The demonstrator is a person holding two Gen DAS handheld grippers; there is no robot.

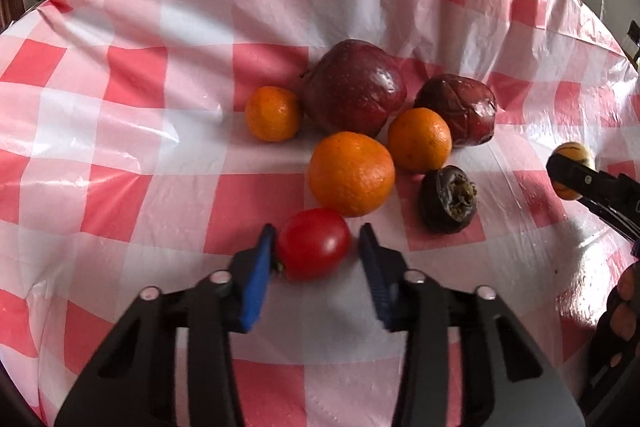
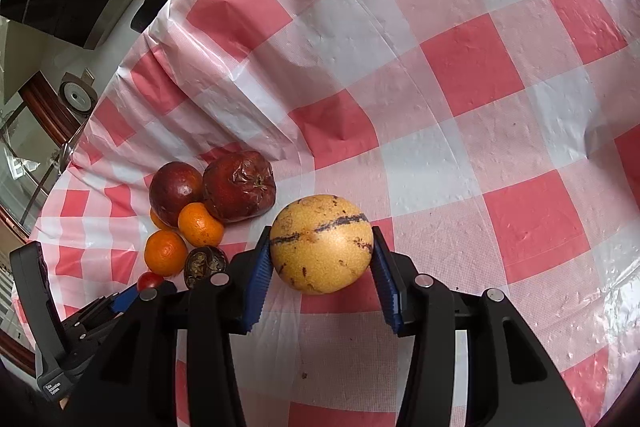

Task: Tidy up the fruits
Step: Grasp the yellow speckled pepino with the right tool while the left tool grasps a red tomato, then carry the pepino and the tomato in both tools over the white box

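Observation:
A pile of fruit lies on the red-and-white checked cloth [image 1: 168,131]: a big dark red apple [image 1: 354,87], a wrinkled dark red fruit [image 1: 460,109], three oranges [image 1: 350,173], a dark mangosteen [image 1: 448,199] and a red tomato [image 1: 314,243]. My left gripper [image 1: 316,247] is open, its blue pads on either side of the tomato; the left pad touches it, the right stands apart. My right gripper [image 2: 320,255] is shut on a yellow melon with purple streaks [image 2: 322,243], right of the pile; it also shows in the left wrist view [image 1: 574,169].
The cloth [image 2: 460,107] stretches wide to the right of the pile, with creases at the back. The table's far edge, a dark rim and a window lie beyond on the left. A hand [image 1: 624,307] shows at the right edge.

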